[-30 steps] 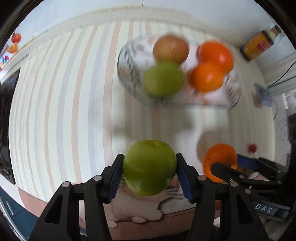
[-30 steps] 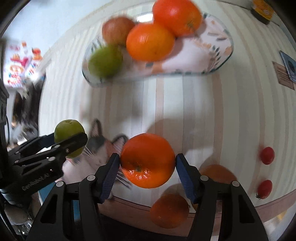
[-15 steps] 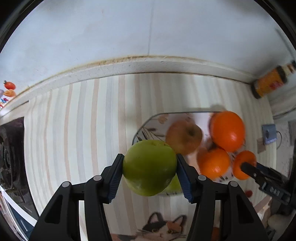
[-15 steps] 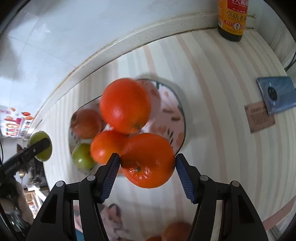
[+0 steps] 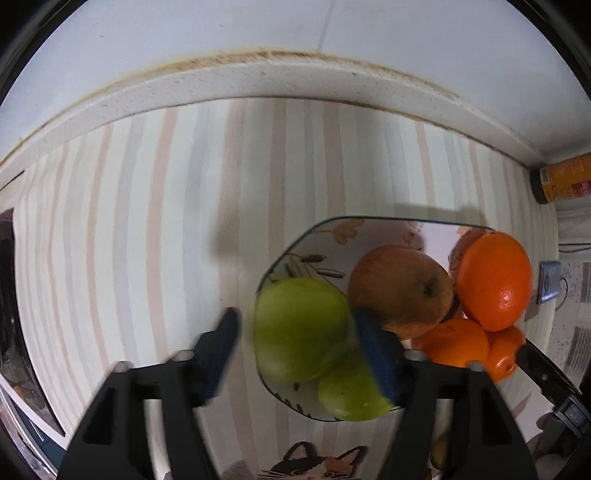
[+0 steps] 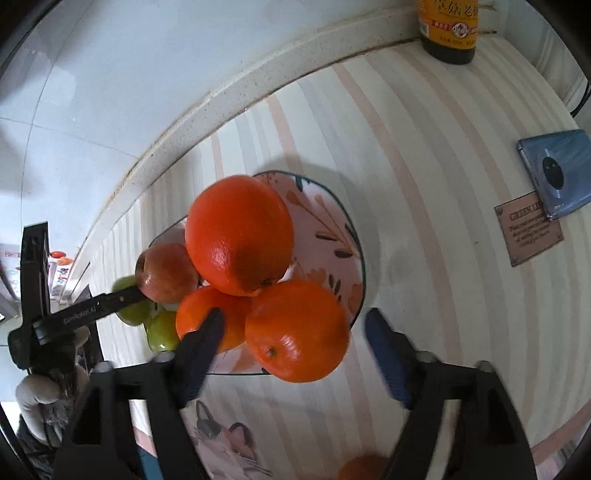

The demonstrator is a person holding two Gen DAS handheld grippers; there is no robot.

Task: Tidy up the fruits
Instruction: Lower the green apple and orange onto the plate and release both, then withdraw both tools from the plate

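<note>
A patterned glass plate [image 5: 314, 236] [image 6: 347, 236] holds a brownish apple [image 5: 400, 290] [image 6: 164, 273], oranges and green apples. My left gripper [image 5: 295, 338] is open over the plate's left end; a green apple [image 5: 301, 328] sits between its spread jaws, clear of the left pad, above another green apple [image 5: 351, 398]. My right gripper [image 6: 295, 339] is open; an orange [image 6: 297, 330] lies between its jaws at the plate's front edge, touching neither pad. A large orange [image 6: 238, 245] [image 5: 493, 280] tops the pile, with another orange [image 6: 207, 317] [image 5: 456, 343] beneath.
A sauce bottle [image 6: 448, 29] [image 5: 565, 177] stands at the back wall. A blue phone [image 6: 557, 173] and a brown card [image 6: 530, 232] lie right of the plate. A cat-print mat [image 6: 229, 443] lies at the front edge, with another orange [image 6: 364, 467] near it.
Both grippers came forward over the plate and opened. The green apple and the orange, gripped before, now sit loose between the spread jaws on the plate.
</note>
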